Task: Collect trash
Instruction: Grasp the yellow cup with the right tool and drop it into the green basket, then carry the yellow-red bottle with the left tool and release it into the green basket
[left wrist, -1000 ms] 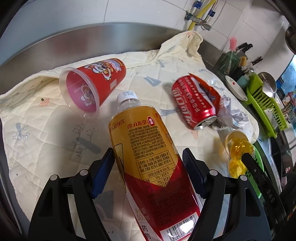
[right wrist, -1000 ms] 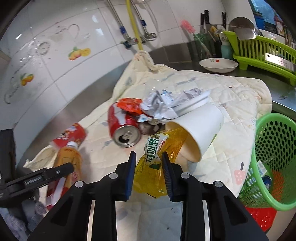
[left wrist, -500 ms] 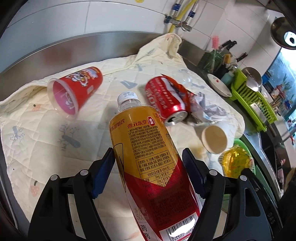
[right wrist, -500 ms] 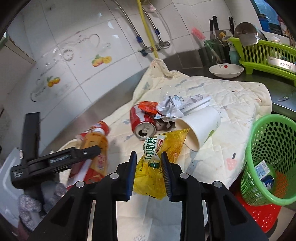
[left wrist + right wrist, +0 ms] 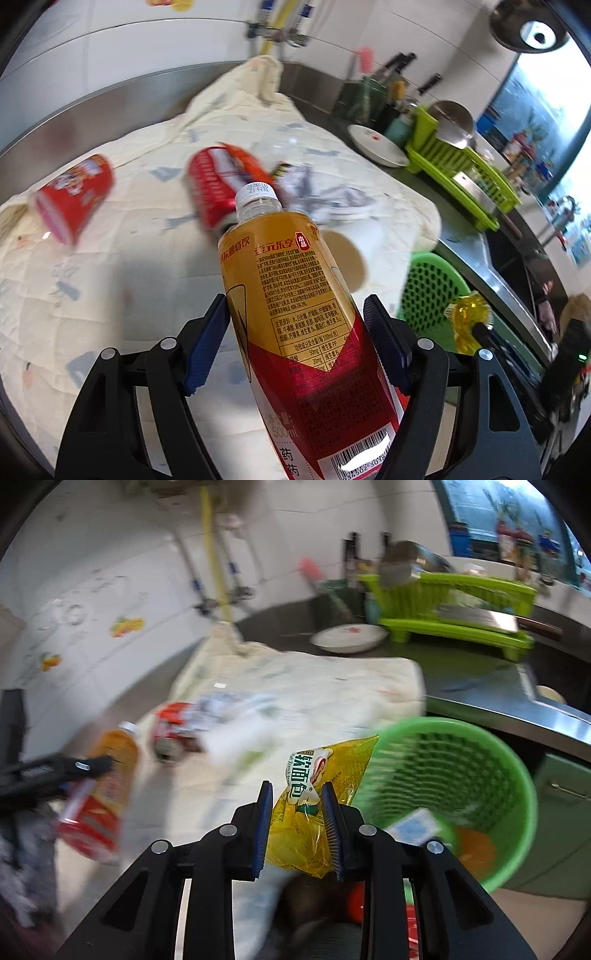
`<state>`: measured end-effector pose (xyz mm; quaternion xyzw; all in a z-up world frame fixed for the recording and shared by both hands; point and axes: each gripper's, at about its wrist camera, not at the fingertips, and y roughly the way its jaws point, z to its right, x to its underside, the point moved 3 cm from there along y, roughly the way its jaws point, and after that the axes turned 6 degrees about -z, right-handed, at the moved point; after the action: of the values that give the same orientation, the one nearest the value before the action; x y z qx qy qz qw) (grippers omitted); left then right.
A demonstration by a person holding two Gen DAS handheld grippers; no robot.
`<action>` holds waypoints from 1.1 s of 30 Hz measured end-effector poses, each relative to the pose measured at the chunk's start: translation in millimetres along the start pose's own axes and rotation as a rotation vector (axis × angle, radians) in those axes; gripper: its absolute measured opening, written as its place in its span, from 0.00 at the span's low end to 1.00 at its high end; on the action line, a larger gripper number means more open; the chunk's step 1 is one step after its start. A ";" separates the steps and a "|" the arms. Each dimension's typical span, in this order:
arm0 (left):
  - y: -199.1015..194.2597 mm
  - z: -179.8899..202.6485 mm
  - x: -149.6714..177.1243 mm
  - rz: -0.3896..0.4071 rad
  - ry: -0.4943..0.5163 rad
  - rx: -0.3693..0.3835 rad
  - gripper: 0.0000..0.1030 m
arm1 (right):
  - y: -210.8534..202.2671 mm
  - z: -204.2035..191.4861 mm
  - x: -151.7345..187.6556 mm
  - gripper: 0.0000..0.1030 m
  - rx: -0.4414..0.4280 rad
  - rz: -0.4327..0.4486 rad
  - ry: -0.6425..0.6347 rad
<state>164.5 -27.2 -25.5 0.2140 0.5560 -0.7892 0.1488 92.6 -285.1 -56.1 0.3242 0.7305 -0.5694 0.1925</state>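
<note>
Clamped between the ribbed blue pads of the left hand-held gripper (image 5: 295,343) is a tall plastic drink bottle (image 5: 295,317), its neck clear under a white screw cap, its body wrapped in a glossy orange and red label with fine print and a barcode; the bottle is carried above the quilted cream cloth (image 5: 122,280) that covers the steel worktop (image 5: 491,698). On that cloth lie a red printed plastic cup (image 5: 70,199) on its side, a dented red soda can (image 5: 212,192) with its end turned this way, a wad of crumpled silvery foil wrapper (image 5: 325,195) just beside the can, and a white paper cup (image 5: 351,251) tipped over with its round mouth showing. The right hand-held gripper (image 5: 297,827) is closed narrowly on a crinkled yellow bread bag (image 5: 317,794) of shiny film, printed in green and white, held just beside the rim of a round green basket (image 5: 517,775) with perforated mesh walls. Inside the basket sit a small blue and white carton and something orange, both blurred. Farther back on the worktop stand a shallow white dish (image 5: 347,638) and a lime-green plastic dish rack (image 5: 454,624) with a metal bowl in it.
</note>
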 end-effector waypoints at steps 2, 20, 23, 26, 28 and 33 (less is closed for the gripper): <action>4.3 16.6 -2.2 -0.004 0.021 0.012 0.71 | 8.7 29.8 2.2 0.26 0.047 -0.027 0.016; 66.0 173.1 -13.0 -0.070 0.242 0.156 0.71 | 17.7 134.7 17.4 0.52 0.070 -0.021 0.155; 83.3 194.1 -9.3 -0.101 0.266 0.180 0.71 | -0.1 143.8 22.8 0.56 0.083 0.010 0.169; 105.3 216.2 -1.4 -0.135 0.293 0.199 0.71 | -15.4 150.2 26.5 0.59 0.098 0.039 0.173; 123.1 233.8 7.4 -0.162 0.322 0.218 0.71 | -24.8 155.6 28.1 0.59 0.111 0.059 0.172; 167.1 267.5 22.5 -0.228 0.353 0.225 0.71 | -44.0 168.3 36.6 0.65 0.136 0.095 0.180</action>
<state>178.0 -335.3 -95.3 0.2998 0.5027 -0.8081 -0.0659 21.1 -443.0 -95.5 0.4206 0.6882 -0.5765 0.1307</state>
